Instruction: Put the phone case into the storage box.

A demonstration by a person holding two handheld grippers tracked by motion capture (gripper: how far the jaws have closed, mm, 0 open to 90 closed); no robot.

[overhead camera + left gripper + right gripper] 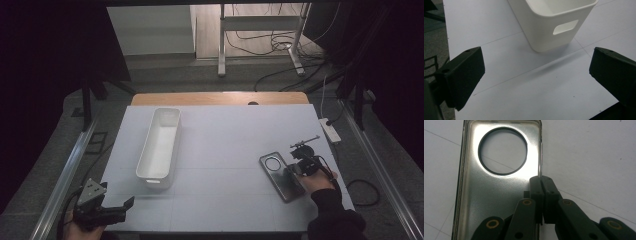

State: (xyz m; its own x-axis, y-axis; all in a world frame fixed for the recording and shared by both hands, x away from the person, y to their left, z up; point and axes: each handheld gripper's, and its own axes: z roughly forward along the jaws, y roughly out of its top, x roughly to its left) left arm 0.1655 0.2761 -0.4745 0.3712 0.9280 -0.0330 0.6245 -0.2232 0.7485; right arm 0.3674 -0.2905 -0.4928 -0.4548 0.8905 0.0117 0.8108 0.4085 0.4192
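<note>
A clear phone case (278,174) with a round camera hole lies flat on the white table sheet at the right. In the right gripper view the phone case (486,197) shows its shiny inside, and my right gripper (541,181) is shut on its right side rim, both pads pinching the thin wall. From above, my right gripper (294,169) sits at the case's right edge, held by a hand in a dark sleeve. My left gripper (124,205) rests at the table's front left, open with nothing between its jaws. Ahead of my left gripper (536,65) stands the white bin.
A long white bin (148,145) stands left of centre, empty, its near end wall (541,32) with a handle slot facing my left gripper. A power strip (330,130) lies at the table's right edge. Bare white sheet (225,150) lies between bin and case.
</note>
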